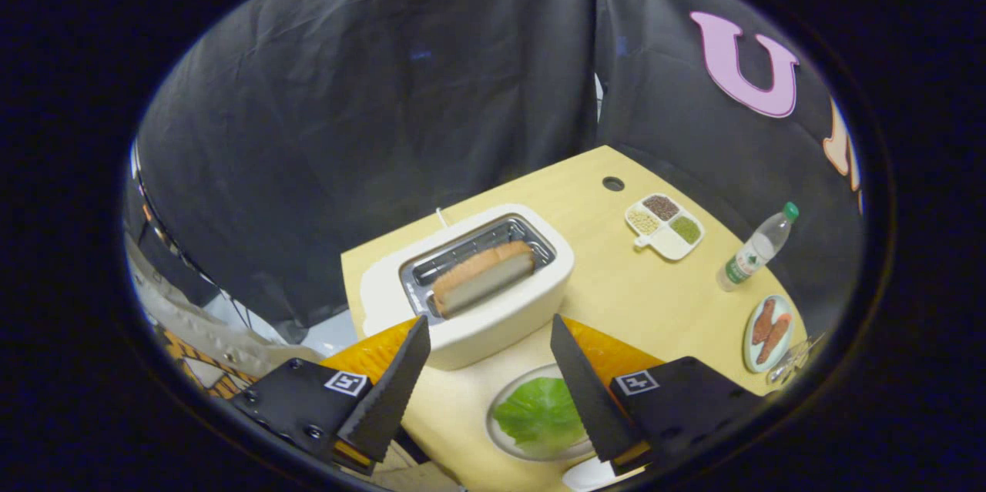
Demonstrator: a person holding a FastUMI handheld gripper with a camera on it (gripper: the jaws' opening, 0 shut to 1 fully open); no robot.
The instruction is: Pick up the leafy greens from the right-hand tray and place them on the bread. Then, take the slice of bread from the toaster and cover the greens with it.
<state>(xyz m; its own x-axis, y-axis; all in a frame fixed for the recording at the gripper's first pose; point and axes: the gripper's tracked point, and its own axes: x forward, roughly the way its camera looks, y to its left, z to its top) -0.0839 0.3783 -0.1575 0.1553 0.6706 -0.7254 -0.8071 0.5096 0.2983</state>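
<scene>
Over a pale wooden table (616, 284), the gripper (491, 342) hangs with its fingers spread wide and holding nothing. The white toaster (493, 307), a slice of bread (484, 276) standing in its slot, sits just ahead at twelve o'clock. Leafy greens (539, 415) lie on a plate (499, 403) between the fingers. At two o'clock stand a divided dish (666, 226) and a water bottle (755, 249).

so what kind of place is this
Likely a staged kitchen tabletop in a recording booth: a toaster holding a bread slice on a wooden table, black cloth walls behind. The gripper hangs open over leafy greens on a plate.
</scene>
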